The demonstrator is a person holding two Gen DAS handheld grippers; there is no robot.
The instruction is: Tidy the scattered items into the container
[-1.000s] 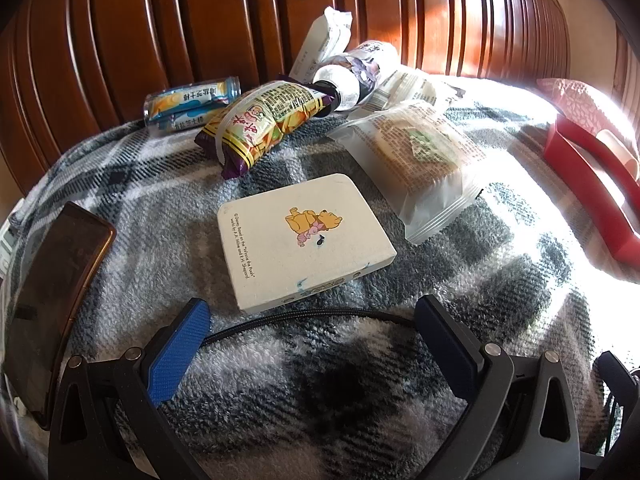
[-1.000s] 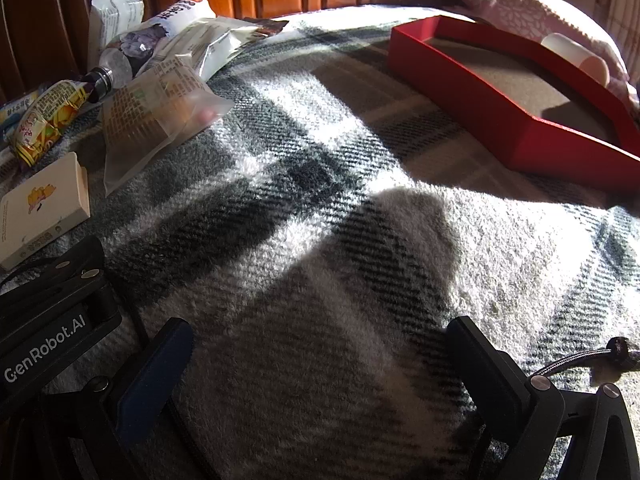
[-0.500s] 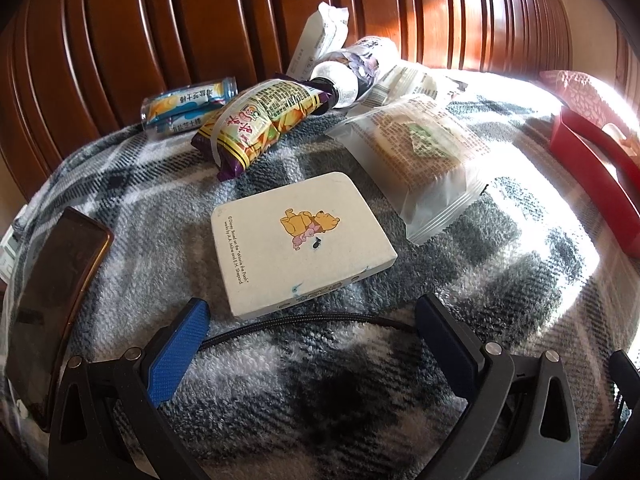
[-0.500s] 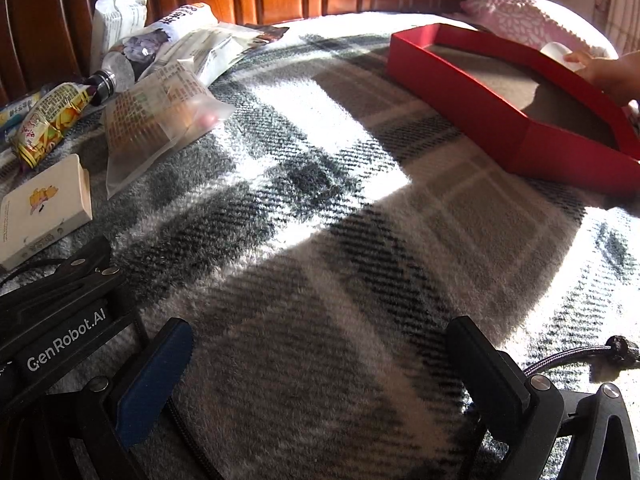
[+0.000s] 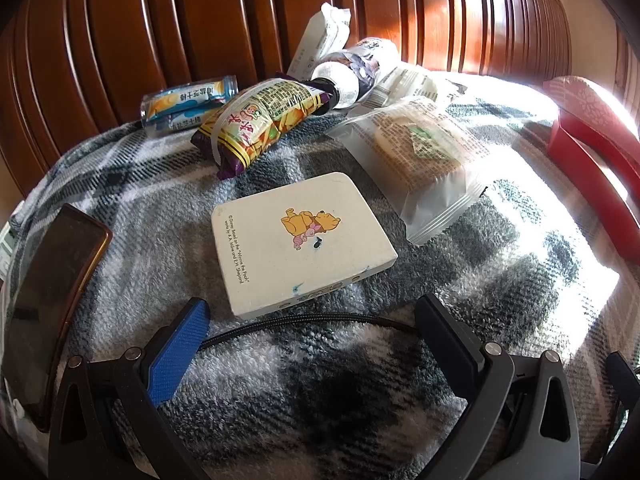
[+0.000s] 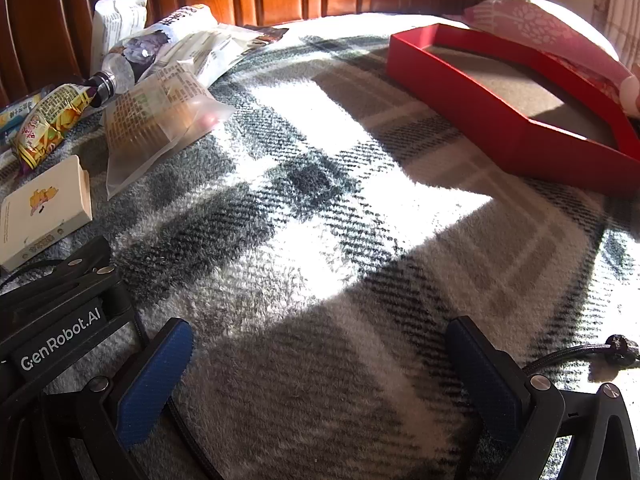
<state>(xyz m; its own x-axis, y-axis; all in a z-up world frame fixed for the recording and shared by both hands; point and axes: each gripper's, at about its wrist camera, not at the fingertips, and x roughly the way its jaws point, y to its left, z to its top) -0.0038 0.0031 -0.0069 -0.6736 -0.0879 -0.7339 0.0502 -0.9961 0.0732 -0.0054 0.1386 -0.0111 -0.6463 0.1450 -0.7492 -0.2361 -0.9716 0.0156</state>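
A white box with a cartoon bear lies on the plaid blanket just ahead of my open left gripper. Behind it sit a clear pastry packet, a yellow-purple snack bag, a blue-yellow tube pack, a dark bottle and white wrappers. The red tray, holding nothing I can see, lies far right. My right gripper is open over bare blanket, nothing between its fingers.
A dark phone lies at the left edge. A wooden headboard backs the items. A pink patterned pillow rests behind the tray. A black cord crosses between my left fingers; the left gripper's body shows beside my right one.
My left gripper has edged closer to the white box. The right view shifted slightly; a hand that showed at the tray's far corner half a second ago is gone.
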